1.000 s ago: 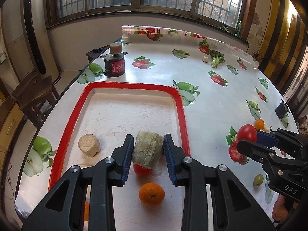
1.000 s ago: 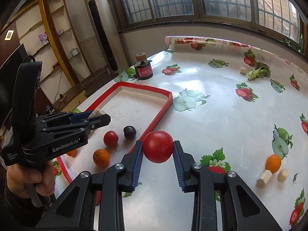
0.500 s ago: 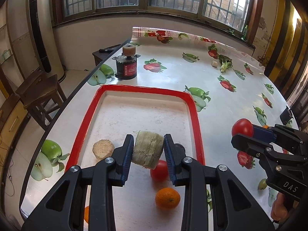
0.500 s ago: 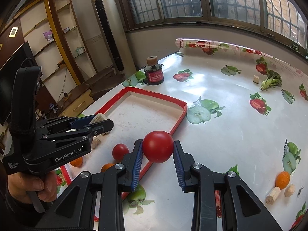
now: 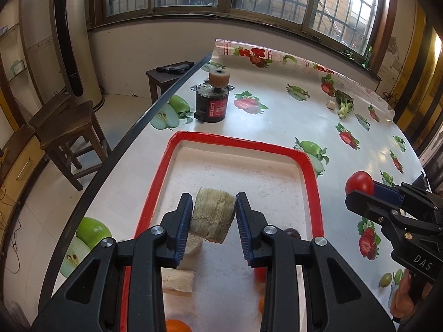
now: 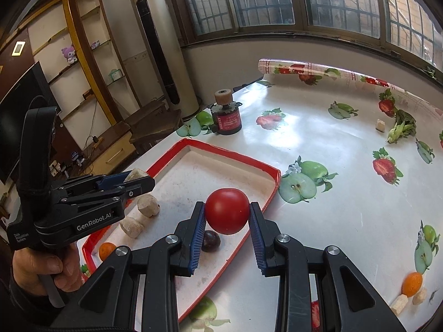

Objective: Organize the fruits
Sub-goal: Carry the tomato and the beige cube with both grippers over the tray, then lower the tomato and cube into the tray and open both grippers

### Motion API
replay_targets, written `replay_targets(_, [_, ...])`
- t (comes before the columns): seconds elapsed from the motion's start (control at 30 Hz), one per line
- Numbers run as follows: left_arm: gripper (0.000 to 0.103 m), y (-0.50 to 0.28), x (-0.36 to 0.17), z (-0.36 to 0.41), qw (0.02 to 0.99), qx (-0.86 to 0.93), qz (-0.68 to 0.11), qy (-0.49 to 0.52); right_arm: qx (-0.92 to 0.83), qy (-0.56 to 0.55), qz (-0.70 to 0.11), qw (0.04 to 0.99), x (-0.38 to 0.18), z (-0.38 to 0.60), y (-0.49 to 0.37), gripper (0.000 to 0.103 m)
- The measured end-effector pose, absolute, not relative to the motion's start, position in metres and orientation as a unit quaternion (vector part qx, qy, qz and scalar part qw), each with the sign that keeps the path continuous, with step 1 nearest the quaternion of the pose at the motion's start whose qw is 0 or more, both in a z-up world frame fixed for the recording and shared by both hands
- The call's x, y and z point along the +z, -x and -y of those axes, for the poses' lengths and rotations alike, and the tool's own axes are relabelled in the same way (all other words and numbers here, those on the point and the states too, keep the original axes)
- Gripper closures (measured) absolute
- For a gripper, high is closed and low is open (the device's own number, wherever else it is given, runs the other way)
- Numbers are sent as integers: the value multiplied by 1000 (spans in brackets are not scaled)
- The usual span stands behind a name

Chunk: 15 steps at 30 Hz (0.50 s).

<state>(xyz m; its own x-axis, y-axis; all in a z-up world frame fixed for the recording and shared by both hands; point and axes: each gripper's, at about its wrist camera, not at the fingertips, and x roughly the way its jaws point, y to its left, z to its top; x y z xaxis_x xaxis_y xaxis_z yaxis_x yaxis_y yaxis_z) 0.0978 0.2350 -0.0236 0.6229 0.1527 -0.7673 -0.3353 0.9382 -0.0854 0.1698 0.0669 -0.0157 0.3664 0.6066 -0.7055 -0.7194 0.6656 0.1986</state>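
Observation:
My left gripper (image 5: pixel 213 215) is shut on a pale green-beige sugarcane chunk (image 5: pixel 212 218), held above the near part of the red-rimmed tray (image 5: pixel 241 141). My right gripper (image 6: pixel 227 221) is shut on a red tomato (image 6: pixel 227 210), held over the tray's right rim (image 6: pixel 272 191). The left gripper also shows in the right wrist view (image 6: pixel 138 179), and the right gripper with the tomato in the left wrist view (image 5: pixel 360 191). In the tray lie two beige chunks (image 6: pixel 148 205), a dark plum (image 6: pixel 211 240) and an orange (image 6: pixel 106 250).
A black and red motor-like canister (image 5: pixel 211 102) stands beyond the tray. An orange (image 6: pixel 412 283) and beige chunks (image 6: pixel 400 304) lie on the fruit-print tablecloth at right. Greens (image 6: pixel 402 130) lie far right. The table edge and a wooden stool (image 5: pixel 66 127) are at left.
Both grippers have moved farther along over the tray, keeping their hold. The tomato now hangs over the tray's rim; the red fruit and orange in the tray slid toward the frame bottom.

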Motion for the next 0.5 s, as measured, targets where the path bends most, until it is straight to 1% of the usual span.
replay_targets(0.23, [73,-115,-35,-251,886,146,-424,119,405,72,-400,819,-22,-89,-183,71])
replay_targets(0.5, [73,-131,-63,-260,869,148,-454,131,405,100,-440,795,-63,-117,-191,71])
